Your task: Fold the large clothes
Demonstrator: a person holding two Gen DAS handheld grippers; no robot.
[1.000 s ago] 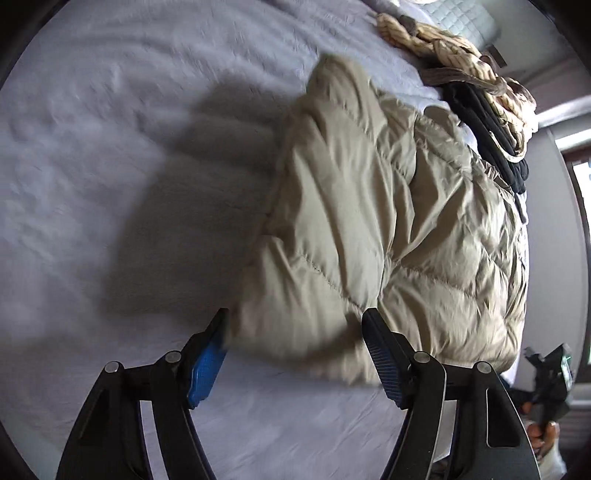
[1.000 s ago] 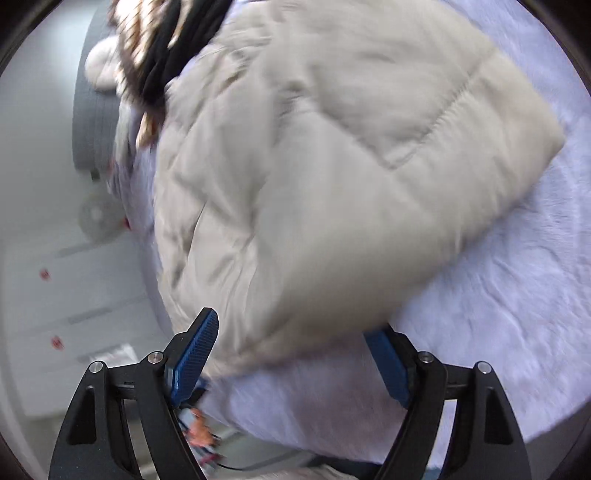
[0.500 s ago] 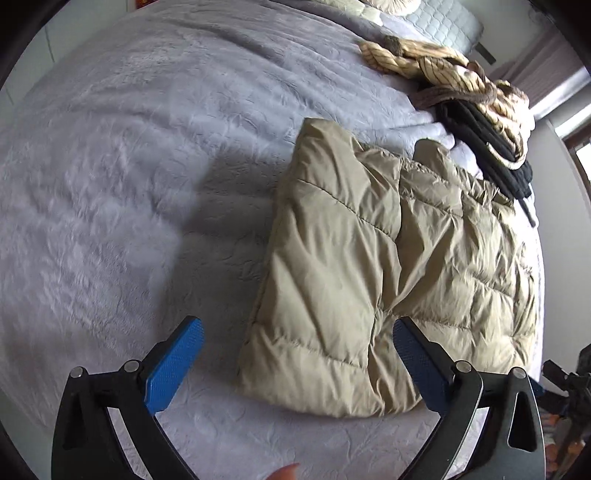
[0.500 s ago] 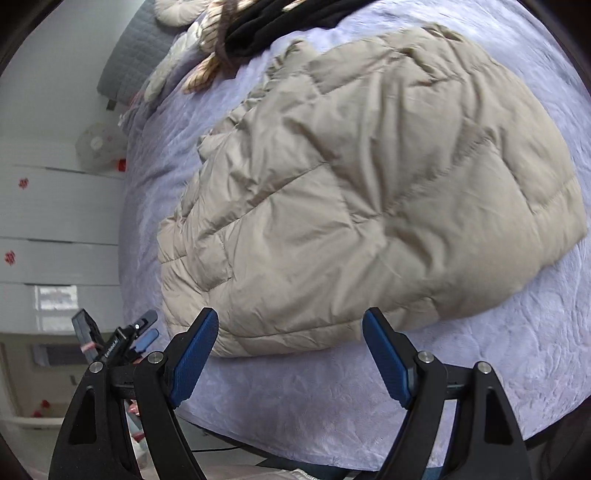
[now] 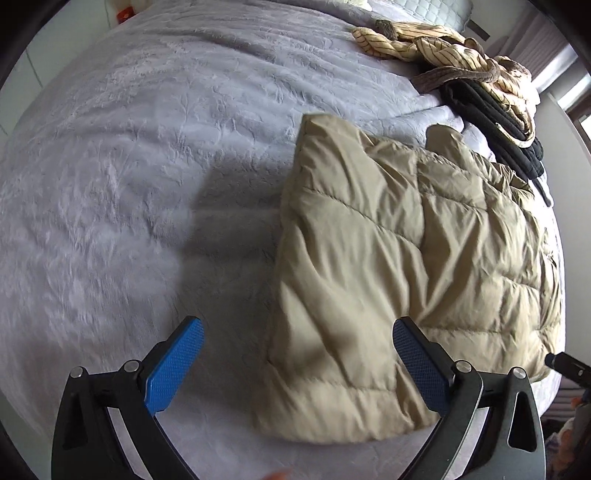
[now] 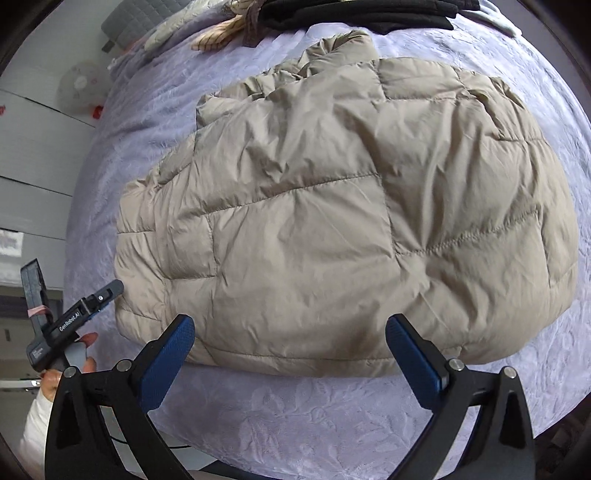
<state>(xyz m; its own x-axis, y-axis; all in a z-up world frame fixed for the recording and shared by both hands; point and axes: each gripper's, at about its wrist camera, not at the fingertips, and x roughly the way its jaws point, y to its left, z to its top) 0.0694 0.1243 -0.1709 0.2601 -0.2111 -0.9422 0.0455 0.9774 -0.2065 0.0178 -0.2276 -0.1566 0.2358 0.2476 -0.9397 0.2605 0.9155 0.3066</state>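
A beige quilted puffer jacket (image 5: 406, 258) lies folded into a thick pad on the lilac bedspread (image 5: 129, 166). It fills the right wrist view (image 6: 332, 221). My left gripper (image 5: 297, 343) is open and empty, hovering over the jacket's near left corner. My right gripper (image 6: 290, 343) is open and empty, just short of the jacket's near edge. The other gripper's tip (image 6: 74, 317) shows at the left of the right wrist view, in a hand.
A pile of other clothes, striped cream (image 5: 443, 44) and black (image 5: 491, 114), lies at the far side of the bed. A grey pillow (image 6: 136, 18) sits at the head. The bed's edge runs close behind the jacket, with white cabinets (image 6: 29, 147) beyond.
Both grippers have pulled back and up from the jacket with jaws wide. One second ago they were close against it. The jacket now lies still, folded.
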